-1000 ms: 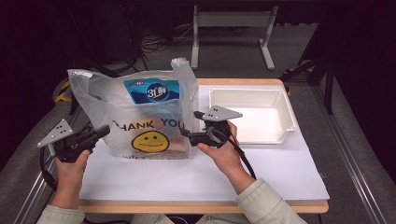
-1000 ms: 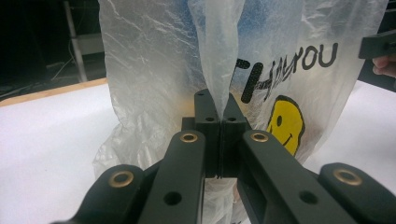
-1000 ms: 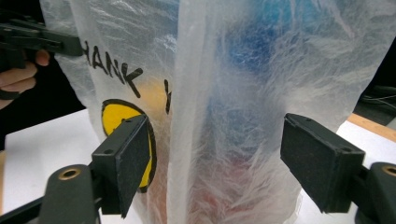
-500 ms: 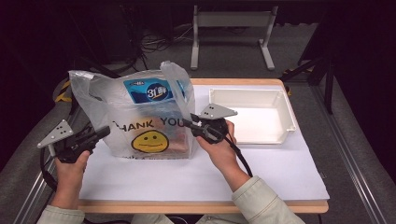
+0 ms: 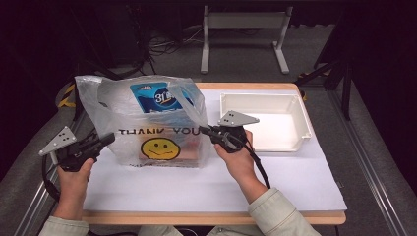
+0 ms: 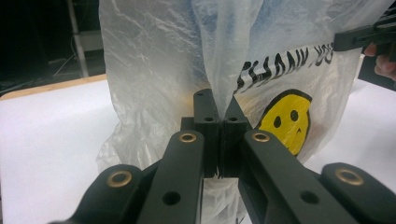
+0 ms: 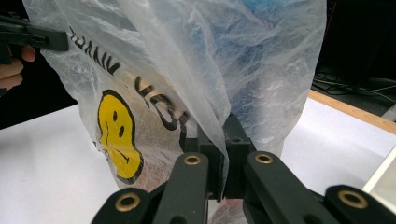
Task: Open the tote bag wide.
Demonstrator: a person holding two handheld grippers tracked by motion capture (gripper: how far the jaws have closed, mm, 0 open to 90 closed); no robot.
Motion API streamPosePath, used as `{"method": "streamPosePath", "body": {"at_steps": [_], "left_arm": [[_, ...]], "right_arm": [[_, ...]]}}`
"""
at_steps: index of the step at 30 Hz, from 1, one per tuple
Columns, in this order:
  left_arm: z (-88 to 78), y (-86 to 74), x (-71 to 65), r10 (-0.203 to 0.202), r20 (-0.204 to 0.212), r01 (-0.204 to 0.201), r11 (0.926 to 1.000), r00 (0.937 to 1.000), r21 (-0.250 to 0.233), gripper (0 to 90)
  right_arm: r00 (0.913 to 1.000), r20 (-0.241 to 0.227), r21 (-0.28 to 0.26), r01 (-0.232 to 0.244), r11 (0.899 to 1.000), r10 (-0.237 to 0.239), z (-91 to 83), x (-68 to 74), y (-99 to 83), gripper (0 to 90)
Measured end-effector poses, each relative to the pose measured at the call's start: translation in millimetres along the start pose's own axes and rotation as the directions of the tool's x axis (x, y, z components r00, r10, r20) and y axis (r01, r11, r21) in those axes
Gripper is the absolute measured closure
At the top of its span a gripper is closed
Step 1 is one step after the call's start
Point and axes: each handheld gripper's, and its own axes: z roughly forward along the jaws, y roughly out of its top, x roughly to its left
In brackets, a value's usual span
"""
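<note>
- The left gripper (image 6: 219,135) has its fingers pressed together on a fold of the plastic bag (image 5: 147,123) at the bag's left edge; in the left gripper view the thin film runs straight down into the seam between the two pads.
- The right gripper (image 7: 223,154) has just been closing, and its jaws are now pinched on a pleat of film at the bag's right side, beside the handle loop (image 5: 189,101).
- The bag stands upright on the white table cover (image 5: 221,182), between the two grippers, with the yellow smiley print (image 5: 160,148) and "THANK YOU" lettering facing the person.
- Inside it stands a blue-and-white pack (image 5: 160,98), upright; what it holds cannot be read.
- A white tray (image 5: 305,118) lies to the bag's right, near it but not touching.
- Handling, as a judgement: the film is thin, soft and slippery, so it will crumple and stretch instead of carrying force; a pinch on a single layer may slide or tear.
- The pack inside probably gives the bag most of its weight and keeps it standing, so pulling the sides unevenly could tip it.
- Best hold: gathered folds near the rim or the handle loops, where several layers bunch, with both sides drawn evenly.
</note>
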Motion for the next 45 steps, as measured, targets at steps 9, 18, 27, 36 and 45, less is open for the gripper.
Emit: {"method": "streamPosePath", "body": {"at_steps": [9, 18, 27, 36, 45], "left_arm": [[9.3, -6.1, 6.0, -0.001, 0.005, 0.001, 0.9980, 1.0000, 0.063, 88.5], [16.0, -18.5, 12.5, -0.029, 0.011, 0.027, 0.9914, 0.9995, 0.128, 87.7], [15.6, -32.1, 12.1, -0.037, 0.022, 0.032, 0.9825, 0.9991, 0.183, 89.0], [19.1, -37.9, 3.1, 0.009, 0.023, -0.014, 0.9691, 0.9997, 0.246, 89.1], [21.4, -46.5, -0.9, 0.008, 0.040, -0.018, 0.9595, 0.9992, 0.281, 89.3]], "right_arm": [[0.9998, 0.001, 0.026, -0.021, 0.999, 0.021, 4.3, -6.7, -10.5, 88.5], [0.9986, -0.014, 0.072, -0.050, 0.996, 0.052, 10.4, -8.7, -27.8, 88.3], [0.9983, -0.033, 0.122, -0.043, 0.992, 0.047, 12.7, -5.7, -39.2, 88.7], [0.9969, -0.043, 0.162, -0.058, 0.985, 0.066, 12.8, -4.2, -57.6, 89.0], [0.9956, -0.062, 0.199, -0.056, 0.978, 0.070, 10.2, -0.6, -71.8, 89.2]]}}
